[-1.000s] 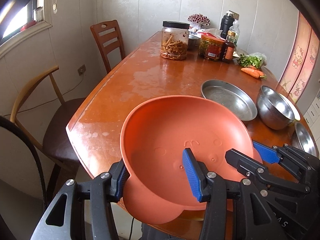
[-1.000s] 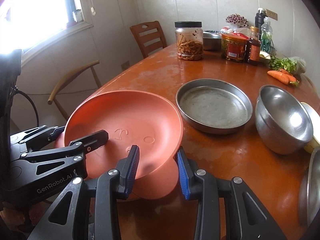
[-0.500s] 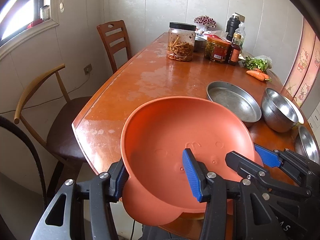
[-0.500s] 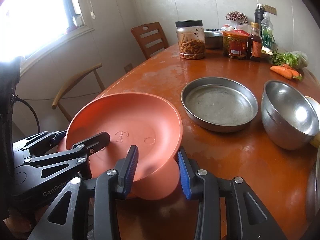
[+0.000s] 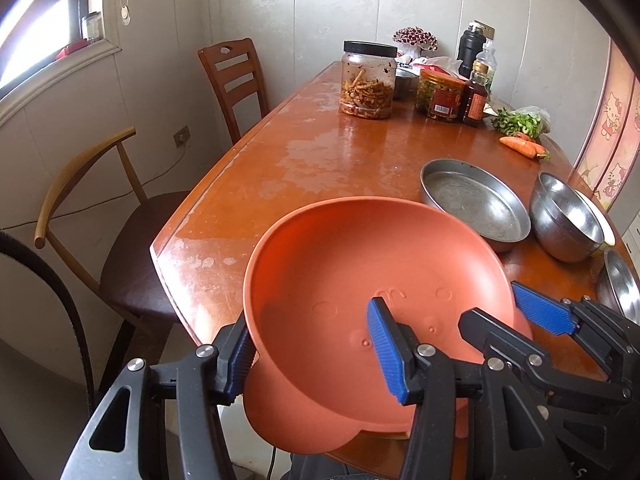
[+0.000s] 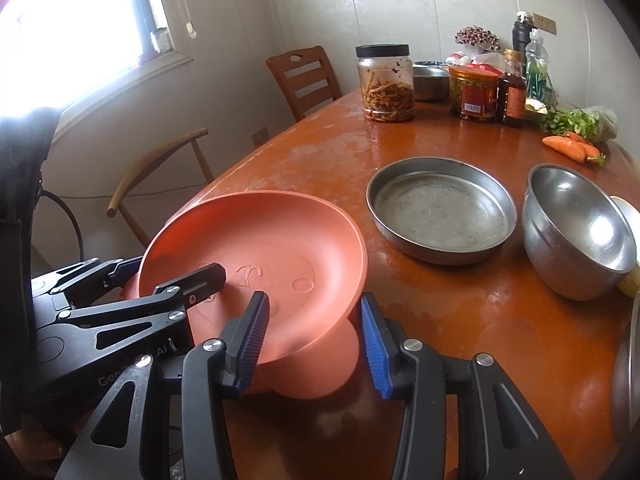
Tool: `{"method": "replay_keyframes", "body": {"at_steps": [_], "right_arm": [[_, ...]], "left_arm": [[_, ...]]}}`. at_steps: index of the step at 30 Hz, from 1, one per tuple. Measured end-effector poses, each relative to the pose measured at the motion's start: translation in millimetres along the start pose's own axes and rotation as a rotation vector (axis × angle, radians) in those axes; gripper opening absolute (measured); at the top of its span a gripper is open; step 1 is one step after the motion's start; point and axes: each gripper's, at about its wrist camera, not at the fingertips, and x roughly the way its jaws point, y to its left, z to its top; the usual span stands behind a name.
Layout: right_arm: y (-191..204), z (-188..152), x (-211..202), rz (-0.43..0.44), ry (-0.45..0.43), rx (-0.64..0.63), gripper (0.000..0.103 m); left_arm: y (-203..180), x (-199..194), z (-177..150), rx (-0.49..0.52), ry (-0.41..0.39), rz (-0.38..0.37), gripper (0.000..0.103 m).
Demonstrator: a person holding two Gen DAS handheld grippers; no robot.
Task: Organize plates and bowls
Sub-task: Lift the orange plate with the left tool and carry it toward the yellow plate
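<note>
Looking along the left hand-held gripper (image 5: pixel 310 320), an orange plate (image 5: pixel 340 264) fills the foreground, tilted, its near edge overhanging the end of a wooden table (image 5: pixel 340 160). The jaws stand about half open. One blue pad presses the plate's outer wall and the other lies on its inner floor, so this gripper appears to hold it. The right hand-held gripper (image 5: pixel 496 304) reaches over the plate's right rim. Beyond sit a steel pan (image 5: pixel 472 200) and a steel bowl (image 5: pixel 568 220), near each other.

From the right wrist view, the right gripper's jaws have just been opening and stand apart around the plate's near rim and rounded ear. The right pad stands just clear of the rim, and the left pad overlaps the plate, though contact cannot be told. Jars (image 6: pixel 386 84) and carrots (image 6: pixel 572 148) stand at the table's far end.
</note>
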Motion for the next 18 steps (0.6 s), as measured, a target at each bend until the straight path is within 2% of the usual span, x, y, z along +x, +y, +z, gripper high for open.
{"method": "replay_keyframes", "body": {"at_steps": [3,10,14,18], "right_arm": [[-1,0,-2,0.002,-0.006,0.003,0.053],[-1,0,-4,0.010,-0.007,0.009,0.058],[-3,0,-9,0.005,-0.018,0.015,0.064],[-6,0,-14,0.001,-0.030,0.023,0.066]], "left_arm": [[1,1,0,-0.004,0.003,0.003,0.059],[3,-2,1,-0.010,0.000,-0.009,0.060],[4,-7,2,-0.016,-0.015,-0.026,0.062],[2,-12,2,-0.016,-0.027,-0.023,0.069]]}}
